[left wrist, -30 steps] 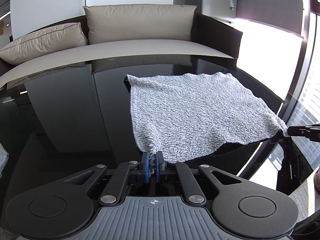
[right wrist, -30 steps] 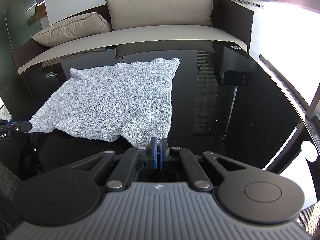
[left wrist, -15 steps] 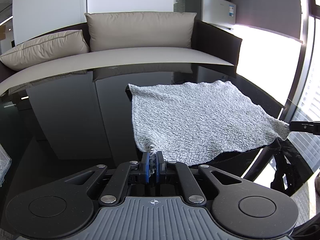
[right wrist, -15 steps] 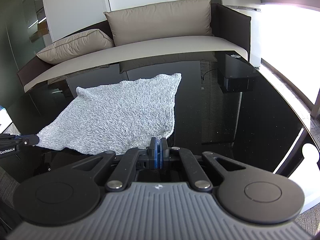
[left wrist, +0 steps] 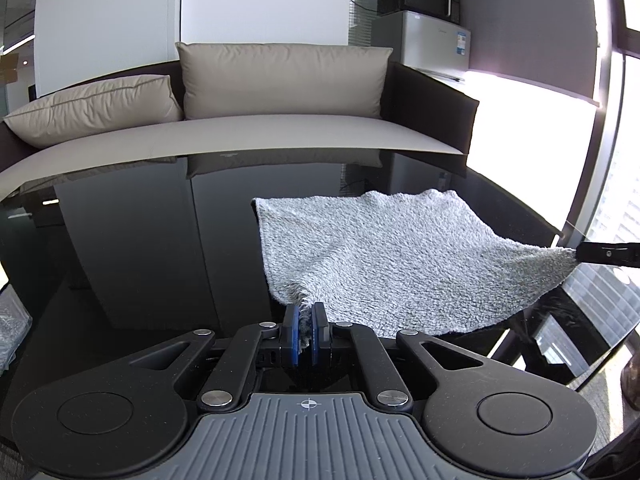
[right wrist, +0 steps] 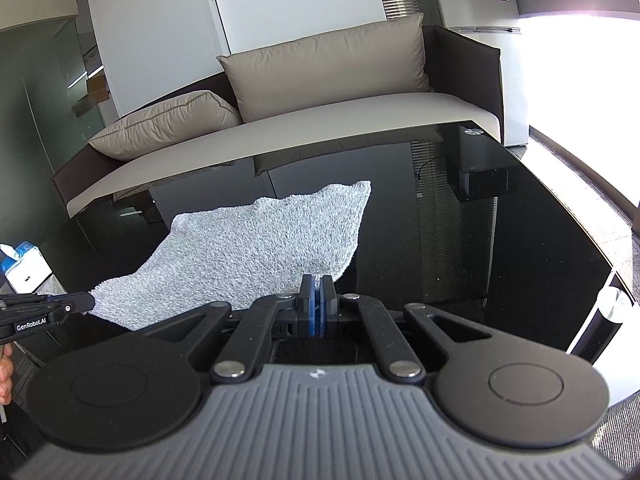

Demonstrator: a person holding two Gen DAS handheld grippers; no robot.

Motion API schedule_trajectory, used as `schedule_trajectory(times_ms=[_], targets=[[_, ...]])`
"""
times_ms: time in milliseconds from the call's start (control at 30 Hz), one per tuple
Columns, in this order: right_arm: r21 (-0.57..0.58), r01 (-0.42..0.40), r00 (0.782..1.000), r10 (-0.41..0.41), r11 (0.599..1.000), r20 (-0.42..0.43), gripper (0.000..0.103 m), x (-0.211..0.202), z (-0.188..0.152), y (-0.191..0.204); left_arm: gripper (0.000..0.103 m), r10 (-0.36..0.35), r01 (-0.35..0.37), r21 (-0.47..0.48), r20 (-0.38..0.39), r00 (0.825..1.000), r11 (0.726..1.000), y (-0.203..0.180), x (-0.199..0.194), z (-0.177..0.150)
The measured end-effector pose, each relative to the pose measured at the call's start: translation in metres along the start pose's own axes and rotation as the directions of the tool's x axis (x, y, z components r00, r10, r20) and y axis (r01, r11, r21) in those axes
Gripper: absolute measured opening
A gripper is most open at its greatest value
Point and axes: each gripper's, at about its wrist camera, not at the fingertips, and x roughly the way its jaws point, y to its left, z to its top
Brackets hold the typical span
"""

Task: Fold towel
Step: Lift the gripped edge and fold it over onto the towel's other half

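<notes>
Over bare black table (left wrist: 132,240), L gripper (left wrist: 306,318) & R gripper (right wrist: 317,294) each pinch a near towel (left wrist: 392,264) corner (far edge resting).

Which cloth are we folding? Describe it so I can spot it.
On the glossy black table in front of the beige sofa lies a towel. It is the fluffy grey one, its near corners pinched by both grippers, left and right.

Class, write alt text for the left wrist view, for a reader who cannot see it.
The left tongs pinch a near corner of a grey towel, lifted off a glossy black table. The right tongs hold its other near corner at the right edge, while the far edge rests on the table. A sofa with two beige cushions stands behind.
</notes>
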Motion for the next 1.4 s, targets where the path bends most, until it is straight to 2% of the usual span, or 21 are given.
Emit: schedule_trajectory(times_ms=[200,433,767,1400], targets=[[0.014,-0.014,0.999,0.014,1.0,0.034,0.001,-0.008,0.006,0.0,0.006,0.008,-0.008,-0.005,0.025,1.0,1.0,0.001,-0.002,0.008],[-0.007,-0.006,0.998,0.006,1.0,0.061,0.001,0.003,0.02,0.003,0.006,0.032,-0.032,-0.004,0.049,0.998,0.999,0.004,0.007,0.023],[-0.014,0.019,0.997,-0.018,1.0,0.08,0.001,0.03,0.033,-0.002,0.006,0.041,-0.042,0.015,0.054,0.998,0.999,0.001,0.031,0.039],[-0.007,0.051,0.994,-0.051,0.999,0.095,0.001,0.091,0.053,-0.01,0.006,0.072,-0.072,-0.005,0.053,0.996,0.997,0.017,0.08,0.06]])
